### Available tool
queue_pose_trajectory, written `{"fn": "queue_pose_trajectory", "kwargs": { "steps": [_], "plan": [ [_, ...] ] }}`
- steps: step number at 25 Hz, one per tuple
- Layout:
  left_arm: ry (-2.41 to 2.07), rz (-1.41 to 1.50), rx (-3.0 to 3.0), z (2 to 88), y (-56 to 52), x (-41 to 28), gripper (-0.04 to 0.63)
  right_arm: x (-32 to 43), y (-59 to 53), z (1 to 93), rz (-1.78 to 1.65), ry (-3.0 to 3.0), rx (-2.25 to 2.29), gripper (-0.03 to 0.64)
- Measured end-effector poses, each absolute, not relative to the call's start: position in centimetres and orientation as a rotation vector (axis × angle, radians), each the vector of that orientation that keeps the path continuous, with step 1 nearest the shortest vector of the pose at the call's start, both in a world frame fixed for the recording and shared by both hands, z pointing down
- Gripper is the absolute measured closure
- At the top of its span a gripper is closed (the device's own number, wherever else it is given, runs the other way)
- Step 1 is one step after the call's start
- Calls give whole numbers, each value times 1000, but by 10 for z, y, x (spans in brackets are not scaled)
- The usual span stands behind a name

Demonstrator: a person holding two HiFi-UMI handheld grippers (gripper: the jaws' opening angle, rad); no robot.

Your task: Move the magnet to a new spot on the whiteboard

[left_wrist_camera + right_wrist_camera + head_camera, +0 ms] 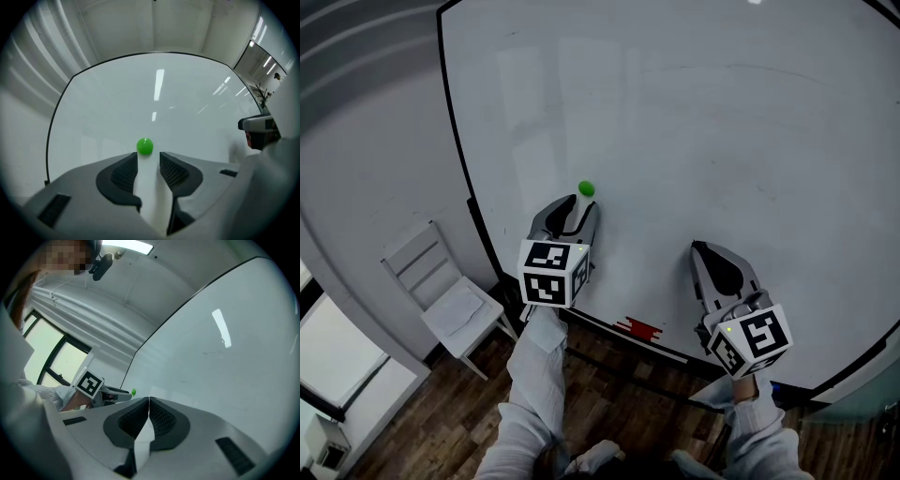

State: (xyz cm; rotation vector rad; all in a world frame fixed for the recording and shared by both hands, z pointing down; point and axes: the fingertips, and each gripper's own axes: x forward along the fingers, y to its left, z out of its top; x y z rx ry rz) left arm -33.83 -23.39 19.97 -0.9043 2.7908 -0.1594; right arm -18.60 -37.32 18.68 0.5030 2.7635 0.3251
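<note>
The green magnet (145, 146) clings to the lower left part of the whiteboard (722, 122), nearer its left edge than its middle and a little above the bottom edge. It sticks there by its own pull, so nothing has to support it. The left gripper (148, 157) is aimed at the board face from just below the magnet. Its jaws are spread, with bare board showing between the ribbed pads. The magnet sits just past the fingertips, in line with the gap but not inside it, and neither pad presses on it. That layout suits either closing in for a pinch or backing off from a finished placement; which one cannot be told. The right gripper (149, 401) hangs well apart, toward the board's bottom edge, its jaws pressed together on nothing, probably parked because one gripper is enough for so small a thing.
</note>
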Motion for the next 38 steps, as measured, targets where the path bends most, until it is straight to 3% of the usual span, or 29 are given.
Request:
{"fn": "queue_pose_trajectory", "kwargs": {
  "steps": [24,38],
  "plan": [
    [2794,-84,-1173,286,-276,-261,453,-148,-408,267,189,2932,454,589],
    [2807,107,-1405,356,-310,-213,454,-108,-437,336,86,3063,313,589]
  ]
}}
